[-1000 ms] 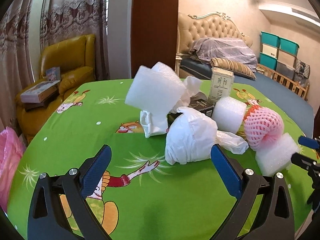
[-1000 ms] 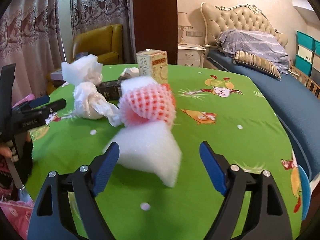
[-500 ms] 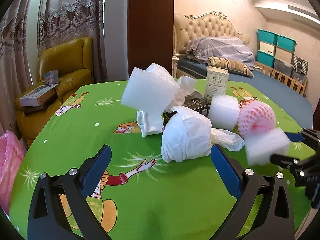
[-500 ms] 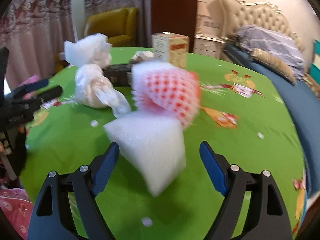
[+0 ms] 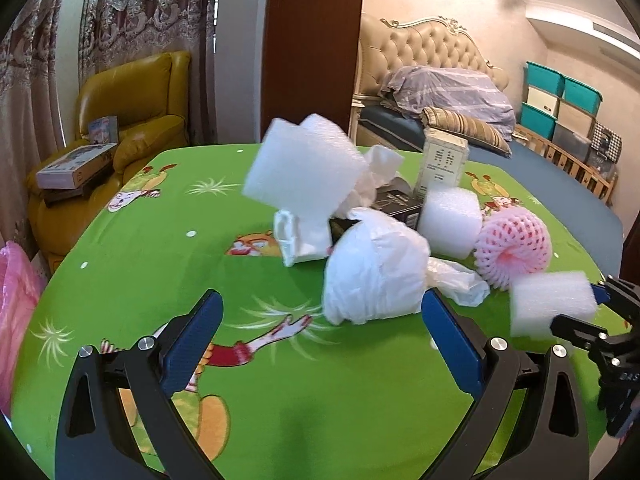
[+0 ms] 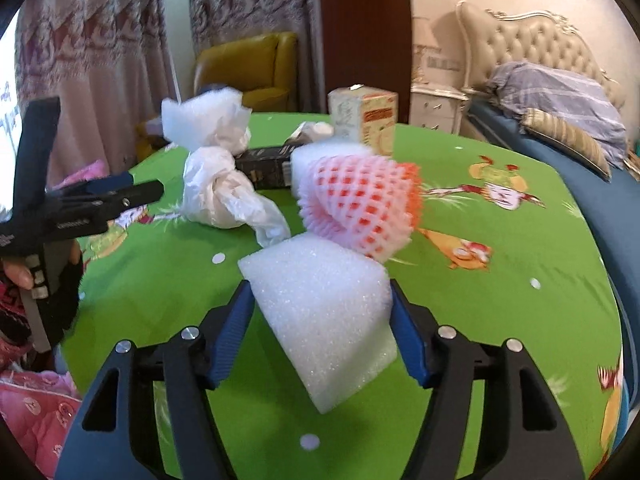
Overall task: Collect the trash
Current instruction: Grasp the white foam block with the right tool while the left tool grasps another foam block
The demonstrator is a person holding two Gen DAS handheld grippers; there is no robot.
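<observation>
Two blue fingers of the right gripper [image 6: 320, 332] have just closed onto the white foam block [image 6: 320, 320], at 6 o'clock from the pink fruit net [image 6: 360, 208], for lifting; the left gripper [image 5: 320, 344] waits open, empty.

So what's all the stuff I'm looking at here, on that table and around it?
foam block: one, white, between the right hand-held gripper's pads
fruit net: one, pink, just behind the foam block
plastic bag: one, white, knotted, mid-table
foam sheets: several, white, in the pile behind the bag
black box: one, lying in the pile
carton: one, pale, upright at the back
tablecloth: one, green with cartoons
armchair: one, yellow, with boxes on it
bed: one, blue sheet, tufted headboard
right hand-held gripper: shut on the foam block
left hand-held gripper: open, nothing between its pads
</observation>
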